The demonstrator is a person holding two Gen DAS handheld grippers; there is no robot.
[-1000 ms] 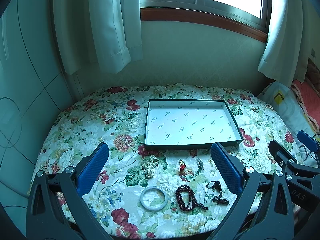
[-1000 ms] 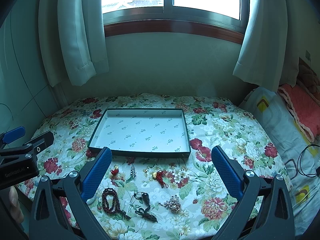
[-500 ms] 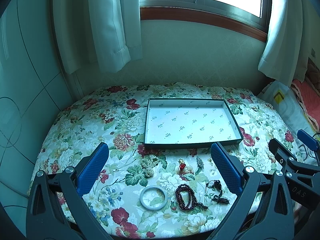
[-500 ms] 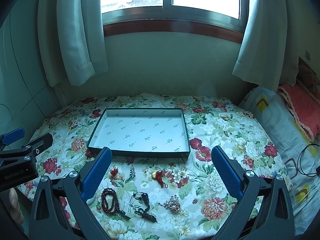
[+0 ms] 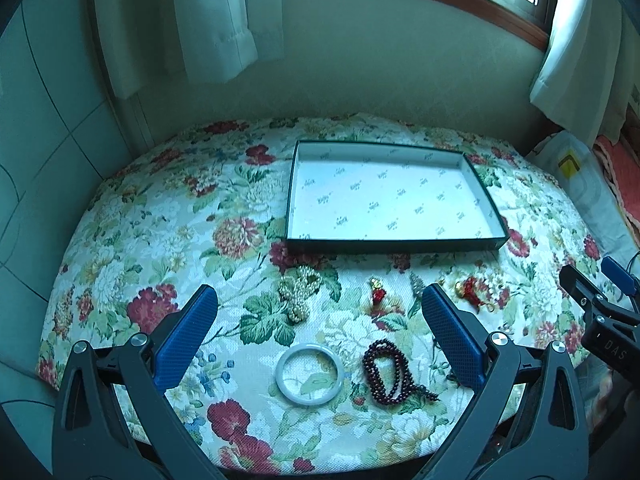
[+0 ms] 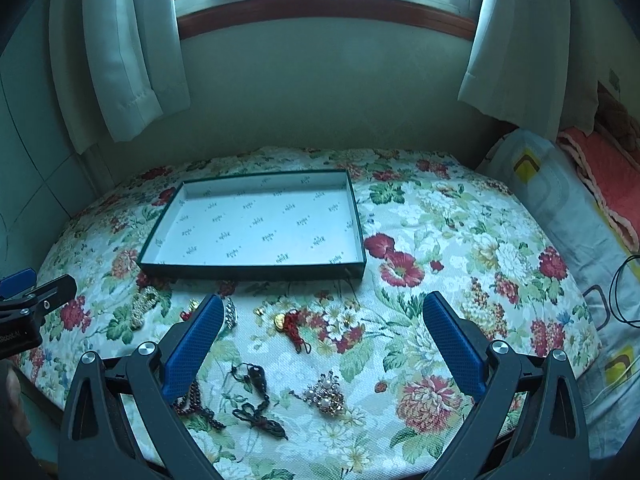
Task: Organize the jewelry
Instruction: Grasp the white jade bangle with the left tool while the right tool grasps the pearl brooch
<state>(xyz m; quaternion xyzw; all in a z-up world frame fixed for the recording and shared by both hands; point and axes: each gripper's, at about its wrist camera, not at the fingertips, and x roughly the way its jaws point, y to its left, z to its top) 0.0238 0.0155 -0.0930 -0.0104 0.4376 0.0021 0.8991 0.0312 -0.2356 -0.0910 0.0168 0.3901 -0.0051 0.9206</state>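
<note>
A shallow dark-green tray (image 5: 392, 245) with a white printed lining sits empty on the floral table; it also shows in the right wrist view (image 6: 256, 271). Jewelry lies in front of it: a pearl cluster (image 5: 298, 292), a white bangle (image 5: 309, 373), dark red beads (image 5: 386, 372), a small red charm (image 5: 377, 295), a red-and-gold knot charm (image 6: 292, 322), a black cord pendant (image 6: 256, 396) and a pearl brooch (image 6: 326, 394). My left gripper (image 5: 320, 332) is open above the bangle and beads. My right gripper (image 6: 320, 332) is open above the knot charm and brooch.
The floral cloth (image 5: 160, 240) covers a rounded table against a wall under a window with curtains (image 6: 132, 60). Pillows (image 6: 560, 200) lie at the right. The other gripper shows at each view's edge, in the left wrist view (image 5: 600, 320) and in the right wrist view (image 6: 28, 312).
Both grippers have moved forward and down toward the table, so the tray and jewelry look larger. Nothing on the table has moved.
</note>
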